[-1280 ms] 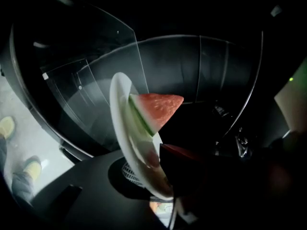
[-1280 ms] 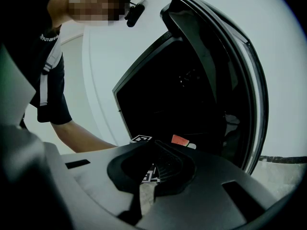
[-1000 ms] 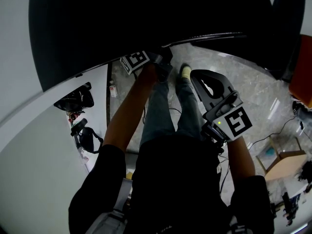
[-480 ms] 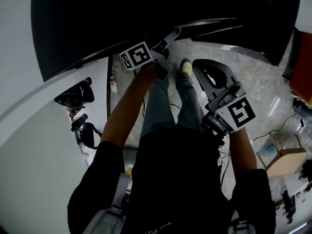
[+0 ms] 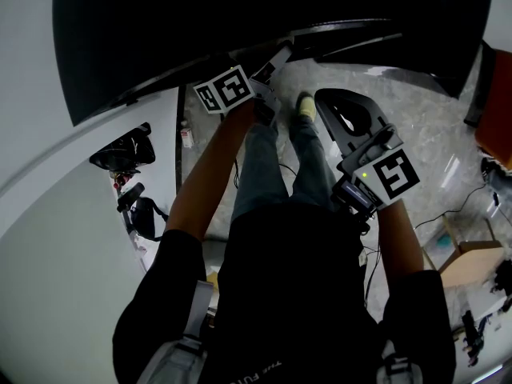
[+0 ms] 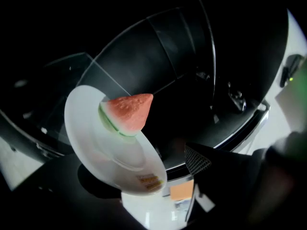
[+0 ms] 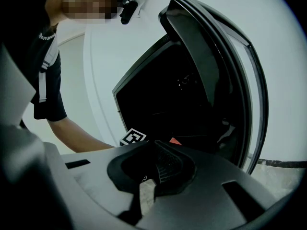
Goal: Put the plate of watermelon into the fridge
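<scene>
Your left claw clenched on the rim of the white plate, plate tilted, watermelon wedge on its upper part, dark open fridge behind it, your right claw closed on nothing, facing the fridge door.

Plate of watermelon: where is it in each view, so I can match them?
Head view: not identifiable.
Left gripper view: centre-left, tilted plate carrying the watermelon wedge.
Right gripper view: only a red sliver low centre, probably the wedge.
Shared landmark: the dark open fridge, in all three.
</scene>
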